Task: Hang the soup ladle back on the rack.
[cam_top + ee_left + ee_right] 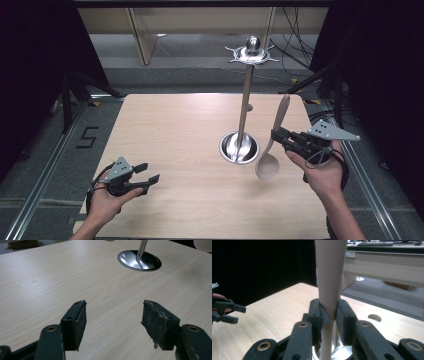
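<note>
Right gripper (276, 136) clenched on the handle of a pale wooden spoon (271, 145), held above the light wood table (175, 140) near its right edge, bowl end down, just beside the round steel base of a tall metal stand (240, 147). Left gripper (148, 178) near the front-left corner, jaws spread, nothing between them.

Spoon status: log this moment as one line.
right gripper: shut on wooden spoon, bowl down | left gripper: open, empty | stand: upright, nothing hung

Pale matt wood-grain table (165, 130); polished, mirror-bright metal utensil stand (246, 100); smooth, matt light wooden spoon (272, 142); rough, gritty black pads (157, 322) are shown.
</note>
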